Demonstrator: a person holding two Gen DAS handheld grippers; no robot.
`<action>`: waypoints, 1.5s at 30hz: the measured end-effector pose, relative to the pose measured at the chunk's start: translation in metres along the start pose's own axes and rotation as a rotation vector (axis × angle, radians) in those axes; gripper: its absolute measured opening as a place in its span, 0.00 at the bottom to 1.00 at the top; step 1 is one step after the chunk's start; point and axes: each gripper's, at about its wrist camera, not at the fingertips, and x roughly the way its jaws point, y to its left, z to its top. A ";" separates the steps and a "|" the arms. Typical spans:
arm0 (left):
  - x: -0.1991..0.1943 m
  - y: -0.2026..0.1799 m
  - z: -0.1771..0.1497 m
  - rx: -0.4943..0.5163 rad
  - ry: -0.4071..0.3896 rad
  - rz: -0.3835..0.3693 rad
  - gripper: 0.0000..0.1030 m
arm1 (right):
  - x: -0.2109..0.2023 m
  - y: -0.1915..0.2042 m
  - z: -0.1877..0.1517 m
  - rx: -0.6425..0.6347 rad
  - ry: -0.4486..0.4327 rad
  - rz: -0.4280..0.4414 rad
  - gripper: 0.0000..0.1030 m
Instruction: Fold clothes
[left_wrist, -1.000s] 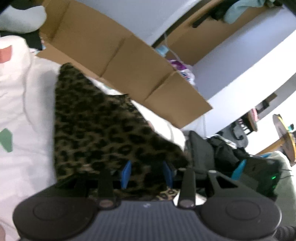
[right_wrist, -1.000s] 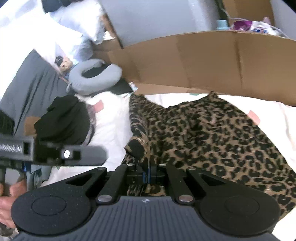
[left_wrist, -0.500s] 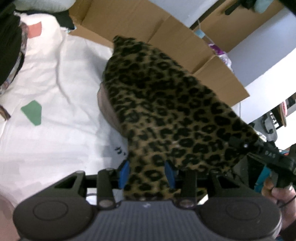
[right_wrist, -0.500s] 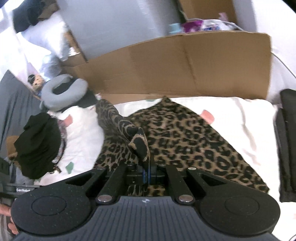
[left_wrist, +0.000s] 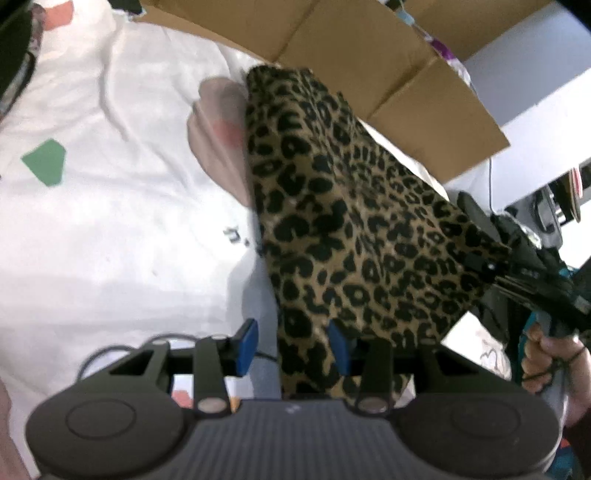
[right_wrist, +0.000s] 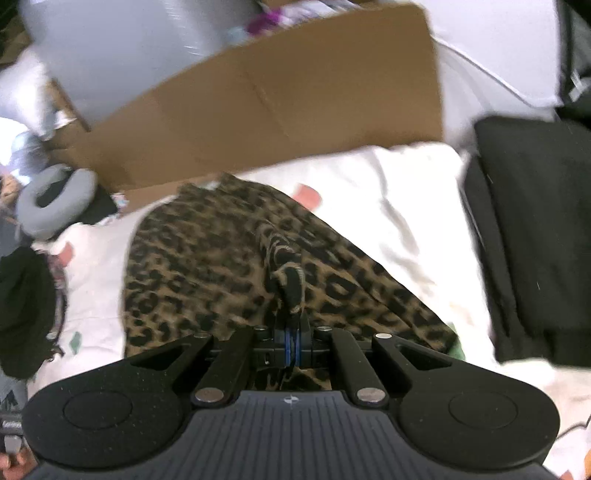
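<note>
With both grippers carrying one fold over, right gripper (right_wrist: 291, 347) is clenched on leopard-print garment (right_wrist: 207, 266) edge, left gripper (left_wrist: 291, 347) jaws parted, cloth draped between, grip unclear.

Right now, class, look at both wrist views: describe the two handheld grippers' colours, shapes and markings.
Both the left gripper and the right gripper are matte black, each with a ribbed centre plate flanked by two round discs, angled link arms with silver pivot pins, and blue pads on the fingers. A small cross mark sits on the right gripper's plate.
</note>
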 end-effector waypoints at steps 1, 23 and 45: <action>0.002 0.001 -0.001 0.004 0.008 -0.002 0.43 | 0.004 -0.006 -0.003 0.015 0.008 -0.003 0.01; -0.023 0.026 -0.029 0.057 0.057 -0.036 0.32 | -0.006 -0.033 0.002 0.091 -0.045 -0.080 0.02; -0.035 0.043 -0.042 0.046 0.067 0.028 0.32 | -0.009 -0.067 -0.005 0.167 -0.010 -0.167 0.13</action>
